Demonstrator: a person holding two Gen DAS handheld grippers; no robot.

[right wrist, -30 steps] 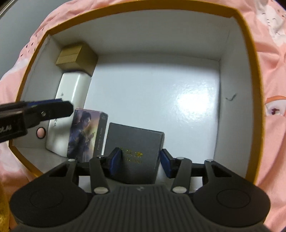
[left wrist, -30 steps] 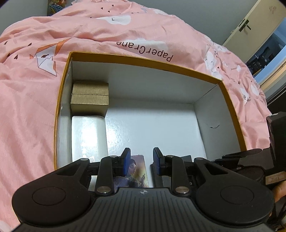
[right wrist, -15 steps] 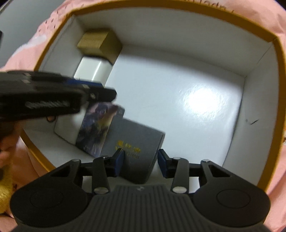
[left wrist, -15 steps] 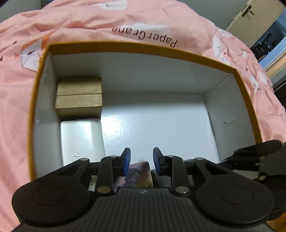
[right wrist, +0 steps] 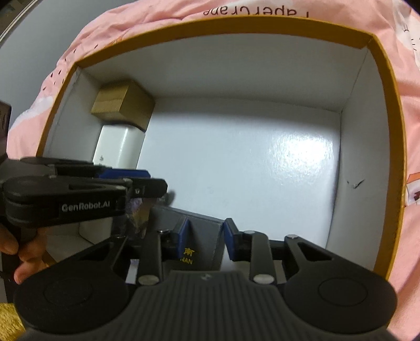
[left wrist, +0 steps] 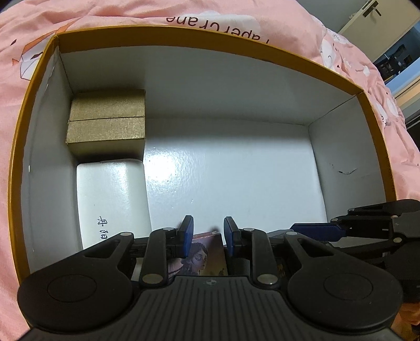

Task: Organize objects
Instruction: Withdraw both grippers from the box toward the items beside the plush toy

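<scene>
Inside the white cardboard storage box with an orange-gold rim (left wrist: 341, 86), set on a pink bed cover (left wrist: 131, 10), a gold textured box (left wrist: 107, 123) and a glossy white box (left wrist: 110, 199) are packed along the left wall, leaving floor free. The left claw (left wrist: 205, 234) straddles an illustrated card box (left wrist: 207, 258); contact cannot be told. The right claw (right wrist: 204, 237), its jaws just closing, brackets an upright dark grey box with yellow lettering (right wrist: 202, 236), apparently for neat placement alongside.

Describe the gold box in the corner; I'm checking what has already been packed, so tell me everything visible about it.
The gold box is a small cuboid with a textured, metallic-looking paper finish. A seam across its top suggests a lid or two halves. It looks closed and sits flat on the floor of the big white-lined box, tucked into the far left corner. Its near side appears to meet the glossy white box. Neither gripper is near it.
</scene>
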